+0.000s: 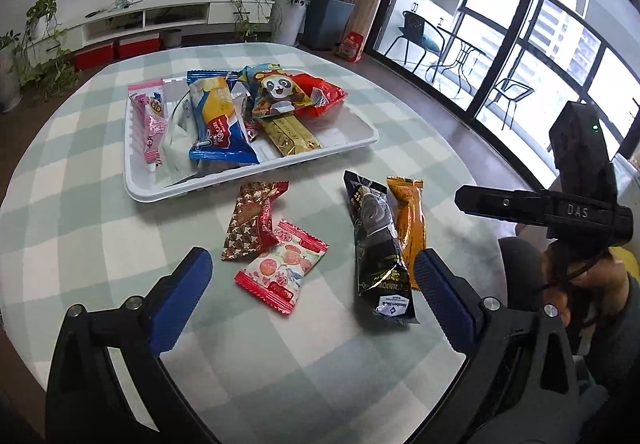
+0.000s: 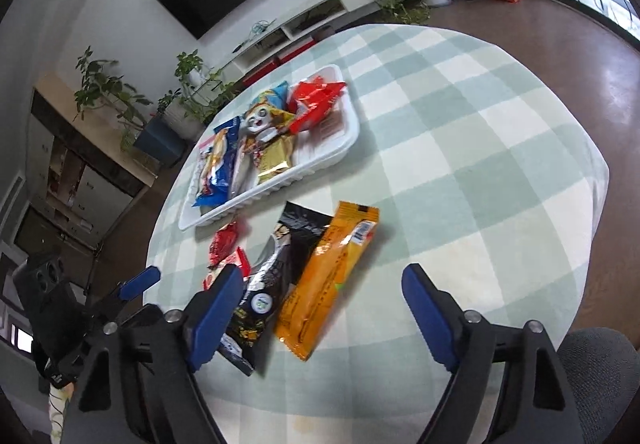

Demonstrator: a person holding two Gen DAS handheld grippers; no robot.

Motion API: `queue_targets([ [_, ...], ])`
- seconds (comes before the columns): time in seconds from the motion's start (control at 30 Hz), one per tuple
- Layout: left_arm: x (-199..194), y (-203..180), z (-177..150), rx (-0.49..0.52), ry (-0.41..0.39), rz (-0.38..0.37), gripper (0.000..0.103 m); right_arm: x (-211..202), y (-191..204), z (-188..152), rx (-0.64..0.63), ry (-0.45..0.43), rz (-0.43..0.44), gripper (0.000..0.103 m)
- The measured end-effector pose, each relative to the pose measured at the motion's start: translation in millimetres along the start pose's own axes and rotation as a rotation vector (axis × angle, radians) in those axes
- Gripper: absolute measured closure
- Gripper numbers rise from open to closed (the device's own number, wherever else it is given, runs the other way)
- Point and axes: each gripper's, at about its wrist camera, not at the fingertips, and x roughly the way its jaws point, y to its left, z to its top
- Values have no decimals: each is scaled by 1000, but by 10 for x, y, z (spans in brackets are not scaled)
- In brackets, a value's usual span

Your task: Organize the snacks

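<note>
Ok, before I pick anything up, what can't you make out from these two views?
- Left wrist view: the left claw finger covers the orange pack's near end.
- Right wrist view: the right claw finger hides most of the white-and-red candy.
- White tray: the lowest snacks are buried under the blue pack.
- Print on the black pack is too small to read.

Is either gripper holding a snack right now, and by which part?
Nothing is held. The left gripper and right gripper are both open above the table, with the black packet and orange packet lying loose.
</note>
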Motion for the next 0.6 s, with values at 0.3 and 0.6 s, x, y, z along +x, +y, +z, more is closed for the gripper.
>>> queue_targets([
  [0.3, -4, 141, -54, 8, 34, -4, 35, 381, 486, -110, -124, 124, 41, 36],
  [0.6, 3, 195, -127, 39, 59, -4, 35, 760, 526, -74, -154, 219, -56, 44],
])
